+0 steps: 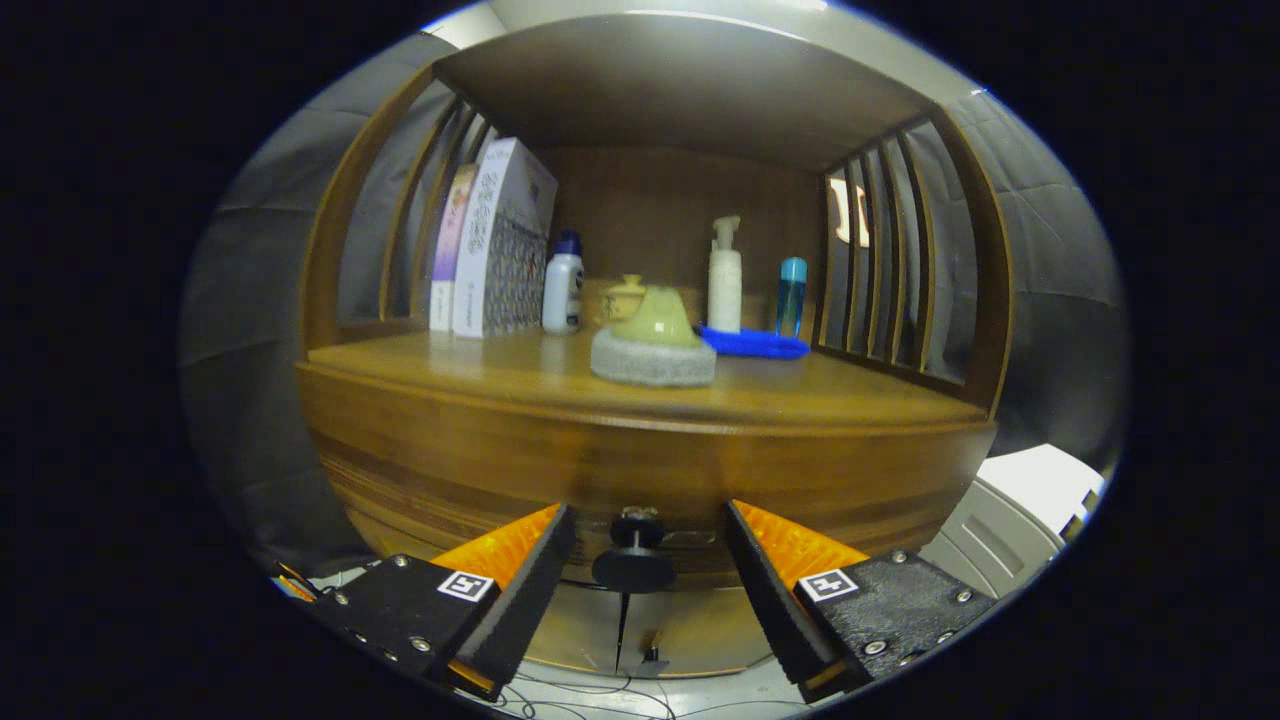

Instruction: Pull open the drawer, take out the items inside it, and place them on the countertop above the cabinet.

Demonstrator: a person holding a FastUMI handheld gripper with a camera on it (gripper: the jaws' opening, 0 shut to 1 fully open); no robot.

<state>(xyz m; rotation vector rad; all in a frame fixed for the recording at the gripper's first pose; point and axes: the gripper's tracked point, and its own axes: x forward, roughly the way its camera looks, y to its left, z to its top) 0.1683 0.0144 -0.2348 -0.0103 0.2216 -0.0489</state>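
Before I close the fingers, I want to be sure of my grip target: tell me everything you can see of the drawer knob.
The drawer knob is small, round and black, with a broad disc head on a thinner neck, matte like plastic or painted metal. It sticks out from the wooden drawer front, which looks closed, under the countertop. It sits in the gap of the open gripper, roughly midway between the two fingers; neither finger touches it.

Dim, warm light with strong fisheye bending

Soft glare lies on the glossy brown wooden surface (480,375) at frame centre; the wooden cabinet's front edge bows, its slatted sides curve. The black round drawer knob (634,560) and orange-and-black fingers (648,560) at the bottom look slightly blurred.
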